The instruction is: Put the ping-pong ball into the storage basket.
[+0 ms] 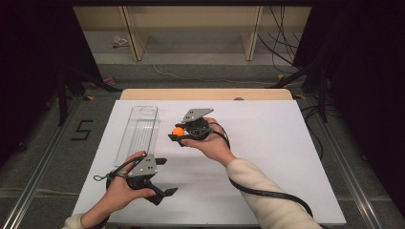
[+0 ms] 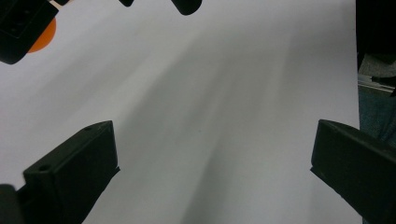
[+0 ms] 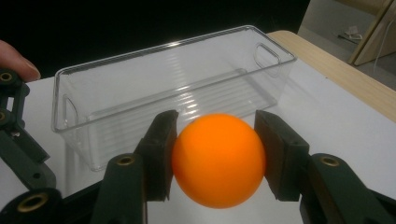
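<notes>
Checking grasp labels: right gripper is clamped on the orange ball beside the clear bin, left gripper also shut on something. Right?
Not quite. The left gripper is open: the left gripper view shows its jaws wide apart over the bare white table, nothing between them. The rest holds: in the right gripper view the right gripper is shut on the orange ball, beside the clear bin.

Clear bin (image 3: 177,88) open-topped, just ahead of right tongs (image 3: 215,158); bare white sheet (image 1: 267,143) elsewhere, seemingly.
</notes>
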### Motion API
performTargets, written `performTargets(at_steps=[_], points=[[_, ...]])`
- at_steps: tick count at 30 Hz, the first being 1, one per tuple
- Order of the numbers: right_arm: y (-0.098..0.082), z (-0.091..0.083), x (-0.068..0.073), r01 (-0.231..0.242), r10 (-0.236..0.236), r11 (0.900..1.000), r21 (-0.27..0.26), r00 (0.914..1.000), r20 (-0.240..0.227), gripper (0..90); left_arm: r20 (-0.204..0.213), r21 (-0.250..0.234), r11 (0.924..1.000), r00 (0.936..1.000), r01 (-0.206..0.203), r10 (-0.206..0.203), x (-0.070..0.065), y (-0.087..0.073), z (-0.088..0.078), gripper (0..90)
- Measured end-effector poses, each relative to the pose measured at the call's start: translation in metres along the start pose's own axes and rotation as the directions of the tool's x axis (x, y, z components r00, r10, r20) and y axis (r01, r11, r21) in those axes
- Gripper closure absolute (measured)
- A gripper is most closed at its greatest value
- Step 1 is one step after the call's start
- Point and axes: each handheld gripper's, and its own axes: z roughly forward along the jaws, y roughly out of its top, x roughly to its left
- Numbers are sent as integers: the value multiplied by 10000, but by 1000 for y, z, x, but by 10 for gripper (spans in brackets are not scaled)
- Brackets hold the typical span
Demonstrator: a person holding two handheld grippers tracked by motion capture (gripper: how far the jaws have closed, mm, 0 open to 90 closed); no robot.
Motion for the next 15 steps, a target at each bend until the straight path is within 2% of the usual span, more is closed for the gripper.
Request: performTargets(at_steps=[15], points=[[10,6,1,90,-91,10000,-31,9999,-49,515,26,65,10000,10000,-57,57,0,0,0,0]])
